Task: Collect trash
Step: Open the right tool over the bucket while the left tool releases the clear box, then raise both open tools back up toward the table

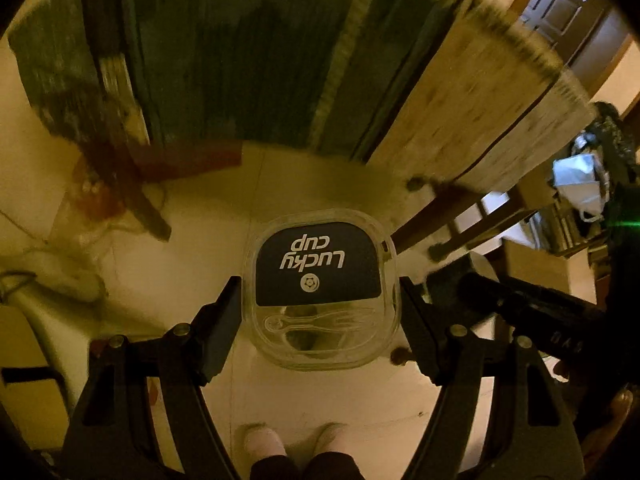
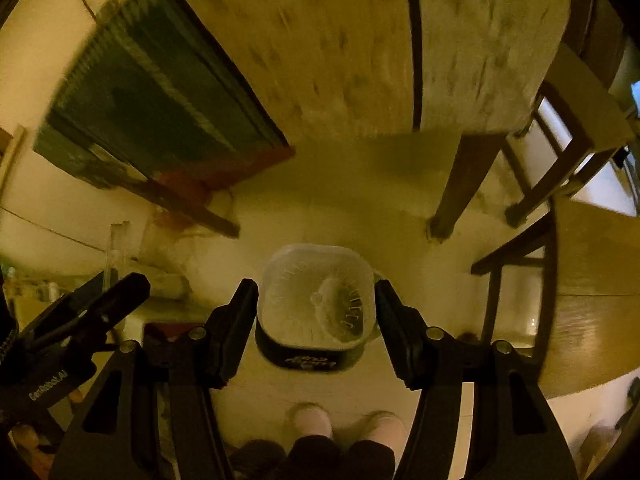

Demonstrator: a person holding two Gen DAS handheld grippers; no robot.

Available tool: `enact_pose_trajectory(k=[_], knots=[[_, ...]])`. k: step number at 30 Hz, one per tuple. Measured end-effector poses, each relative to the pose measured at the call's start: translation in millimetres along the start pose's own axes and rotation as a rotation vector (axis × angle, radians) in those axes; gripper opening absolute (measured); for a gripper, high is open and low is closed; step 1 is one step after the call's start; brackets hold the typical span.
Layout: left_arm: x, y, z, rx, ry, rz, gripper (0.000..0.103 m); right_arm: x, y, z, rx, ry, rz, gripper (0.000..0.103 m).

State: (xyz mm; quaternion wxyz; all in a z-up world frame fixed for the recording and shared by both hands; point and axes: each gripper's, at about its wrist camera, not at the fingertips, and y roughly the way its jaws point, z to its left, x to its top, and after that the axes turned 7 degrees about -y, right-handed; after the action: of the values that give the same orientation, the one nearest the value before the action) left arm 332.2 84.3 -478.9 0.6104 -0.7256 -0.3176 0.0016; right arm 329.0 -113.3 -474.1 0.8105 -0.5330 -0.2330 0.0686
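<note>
My left tongs (image 1: 320, 320) clench a clear lid (image 1: 322, 294); my right tongs (image 2: 316, 328) clench a cup (image 2: 316, 304), both held above the floor (image 1: 208, 208).

One clear square plastic lid (image 1: 320, 292), one clear square plastic cup (image 2: 316, 300), two black claws (image 1: 320, 320) (image 2: 316, 328), two pale slippers (image 1: 264, 438) below the lid.
</note>
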Motion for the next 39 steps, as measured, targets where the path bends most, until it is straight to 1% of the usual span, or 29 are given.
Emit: enact_pose_trajectory(k=[5,6,7,9,13,18,22,24,28,31,35,39], knots=[[-16,44,10,0.028,-0.002,0.044,0.074,-1,38,-7,0.058,-0.004,0.028,0.057],[-19,52,11,0.031,-0.001,0.054,0.074,-1,45,-10,0.067,0.007,0.044,0.060],[-20,58,12,0.030,0.000,0.061,0.074,-1,50,-12,0.072,0.018,0.049,0.062],[-23,70,13,0.025,-0.001,0.084,0.074,-2,56,-15,0.075,0.033,0.052,0.062],[-26,89,7,0.003,0.000,0.140,0.074,-4,51,-25,0.021,0.055,0.048,0.062],[-27,108,-7,-0.060,-0.005,0.208,0.076,-7,37,-44,-0.034,0.093,0.051,0.062],[-30,129,-23,-0.070,0.012,0.281,0.076,-5,30,-53,-0.061,0.114,0.042,0.062],[-32,137,-28,-0.068,0.018,0.305,0.077,-4,21,-54,-0.068,0.123,0.033,0.062],[-31,136,-37,-0.053,0.052,0.307,0.077,-3,7,-52,-0.074,0.121,0.006,0.062],[-27,123,-43,-0.042,0.079,0.285,0.077,-3,-3,-48,-0.074,0.109,-0.004,0.062],[-20,96,-48,-0.026,0.109,0.252,0.077,0,-25,-37,-0.074,0.094,-0.019,0.062],[-7,52,-52,-0.022,0.126,0.198,0.077,5,-57,-21,-0.084,0.075,-0.043,0.062]])
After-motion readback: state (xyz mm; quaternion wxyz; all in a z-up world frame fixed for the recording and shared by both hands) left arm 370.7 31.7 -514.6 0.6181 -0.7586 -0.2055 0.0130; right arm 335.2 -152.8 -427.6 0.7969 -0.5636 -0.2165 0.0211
